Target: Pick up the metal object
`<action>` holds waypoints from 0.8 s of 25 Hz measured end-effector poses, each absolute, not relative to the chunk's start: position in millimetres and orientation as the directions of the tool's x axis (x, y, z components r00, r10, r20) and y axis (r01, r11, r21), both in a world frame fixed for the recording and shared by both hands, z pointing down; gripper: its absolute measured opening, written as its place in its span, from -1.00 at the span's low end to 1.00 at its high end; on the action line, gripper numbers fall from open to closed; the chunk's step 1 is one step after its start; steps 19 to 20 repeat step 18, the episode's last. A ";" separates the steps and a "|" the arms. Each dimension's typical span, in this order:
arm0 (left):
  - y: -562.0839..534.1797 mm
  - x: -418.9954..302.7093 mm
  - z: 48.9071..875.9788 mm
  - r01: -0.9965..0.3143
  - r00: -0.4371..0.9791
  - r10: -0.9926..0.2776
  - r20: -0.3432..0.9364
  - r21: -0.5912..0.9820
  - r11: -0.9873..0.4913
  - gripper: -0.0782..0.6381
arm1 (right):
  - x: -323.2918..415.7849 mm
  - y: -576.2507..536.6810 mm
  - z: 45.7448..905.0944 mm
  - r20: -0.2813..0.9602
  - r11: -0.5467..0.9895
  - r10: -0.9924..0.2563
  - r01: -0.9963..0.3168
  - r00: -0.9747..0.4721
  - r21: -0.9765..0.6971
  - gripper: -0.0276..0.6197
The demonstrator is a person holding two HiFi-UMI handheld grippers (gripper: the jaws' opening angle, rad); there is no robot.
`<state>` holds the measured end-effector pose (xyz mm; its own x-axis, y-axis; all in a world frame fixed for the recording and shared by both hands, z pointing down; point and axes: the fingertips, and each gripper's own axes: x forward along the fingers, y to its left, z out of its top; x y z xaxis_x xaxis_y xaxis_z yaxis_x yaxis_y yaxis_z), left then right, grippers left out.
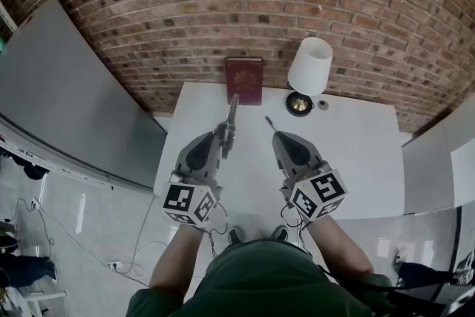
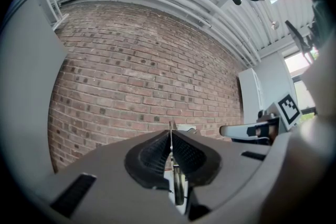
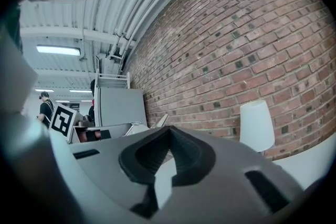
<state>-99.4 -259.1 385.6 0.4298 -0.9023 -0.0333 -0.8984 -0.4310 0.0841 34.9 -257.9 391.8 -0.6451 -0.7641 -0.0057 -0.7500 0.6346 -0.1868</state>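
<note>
The metal object is a thin flat strip. It sticks out of my left gripper and points away toward the back of the white table. In the left gripper view the strip shows edge-on, clamped between the two black ribbed pads, and the left gripper is lifted so that it faces the brick wall. My right gripper hovers beside it to the right, over the table. Its jaws are shut with nothing between them.
A dark red book lies at the table's back edge against the brick wall. To its right stands a lamp with a white shade and a brass base. A grey panel runs along the left.
</note>
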 end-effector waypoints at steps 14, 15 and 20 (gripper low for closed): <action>-261.1 -114.6 391.9 -0.894 0.434 -0.900 -0.030 0.107 -0.435 -0.74 | 22.2 -257.6 389.9 0.007 0.633 -0.766 -0.756 -0.643 -0.168 -0.91; -260.7 -116.5 392.7 -0.893 0.435 -0.900 -0.029 0.109 -0.436 -0.74 | 20.4 -256.9 389.7 0.008 0.632 -0.767 -0.757 -0.642 -0.166 -0.91; -259.3 -122.4 394.4 -0.892 0.439 -0.898 -0.025 0.113 -0.439 -0.74 | 14.5 -254.3 389.3 0.010 0.630 -0.768 -0.759 -0.640 -0.162 -0.91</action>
